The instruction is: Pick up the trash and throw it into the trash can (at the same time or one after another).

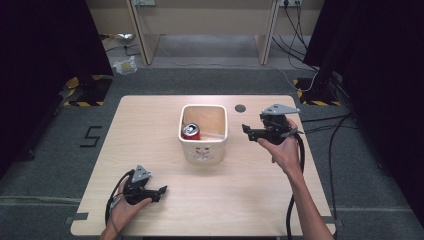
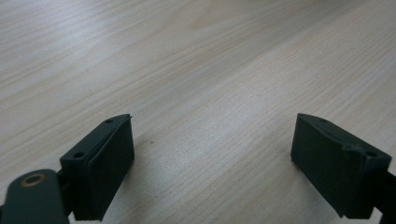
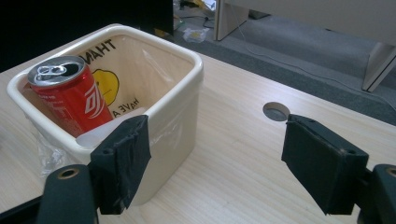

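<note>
Tabletop bin (image 1: 204,150) (red can (image 1: 191,131) inside) sits just left of the empty, wide-open right gripper (image 1: 246,131).

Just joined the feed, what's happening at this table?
A person holds a claw in each hand over the light wooden table. The right claw hangs open beside the cream square plastic bin, which holds a red soda can. The left claw sits open near the table's front edge, holding nothing.
</note>
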`<state>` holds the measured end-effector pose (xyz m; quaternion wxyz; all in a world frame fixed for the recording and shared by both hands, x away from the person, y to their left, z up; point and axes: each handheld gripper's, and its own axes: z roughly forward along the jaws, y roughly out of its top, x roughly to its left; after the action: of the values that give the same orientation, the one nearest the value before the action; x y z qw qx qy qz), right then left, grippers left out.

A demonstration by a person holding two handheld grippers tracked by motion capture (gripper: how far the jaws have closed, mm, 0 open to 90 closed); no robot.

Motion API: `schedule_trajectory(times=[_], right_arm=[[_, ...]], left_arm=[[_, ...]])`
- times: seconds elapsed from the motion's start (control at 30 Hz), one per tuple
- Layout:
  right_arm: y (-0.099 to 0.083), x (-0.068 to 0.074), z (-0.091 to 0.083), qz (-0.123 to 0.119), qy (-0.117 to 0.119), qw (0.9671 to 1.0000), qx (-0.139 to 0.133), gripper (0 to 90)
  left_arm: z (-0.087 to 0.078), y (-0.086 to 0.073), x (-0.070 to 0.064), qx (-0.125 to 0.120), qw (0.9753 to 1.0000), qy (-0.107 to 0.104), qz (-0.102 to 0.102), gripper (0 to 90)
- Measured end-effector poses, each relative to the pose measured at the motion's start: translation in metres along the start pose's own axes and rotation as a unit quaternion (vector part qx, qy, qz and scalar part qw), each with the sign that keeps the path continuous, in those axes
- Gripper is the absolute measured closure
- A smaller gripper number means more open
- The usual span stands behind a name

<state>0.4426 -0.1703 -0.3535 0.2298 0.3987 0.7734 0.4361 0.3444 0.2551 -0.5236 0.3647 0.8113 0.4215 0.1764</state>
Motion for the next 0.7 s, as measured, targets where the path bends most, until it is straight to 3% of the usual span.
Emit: schedule_trajectory(times=[0.7], right_arm=[[-0.028, -0.009, -0.010, 0.010, -0.003, 0.9999, -0.006, 23.3]], left_arm=[[0.000, 0.000, 0.000, 0.000, 1.0000, 0.000, 0.000, 12.5]])
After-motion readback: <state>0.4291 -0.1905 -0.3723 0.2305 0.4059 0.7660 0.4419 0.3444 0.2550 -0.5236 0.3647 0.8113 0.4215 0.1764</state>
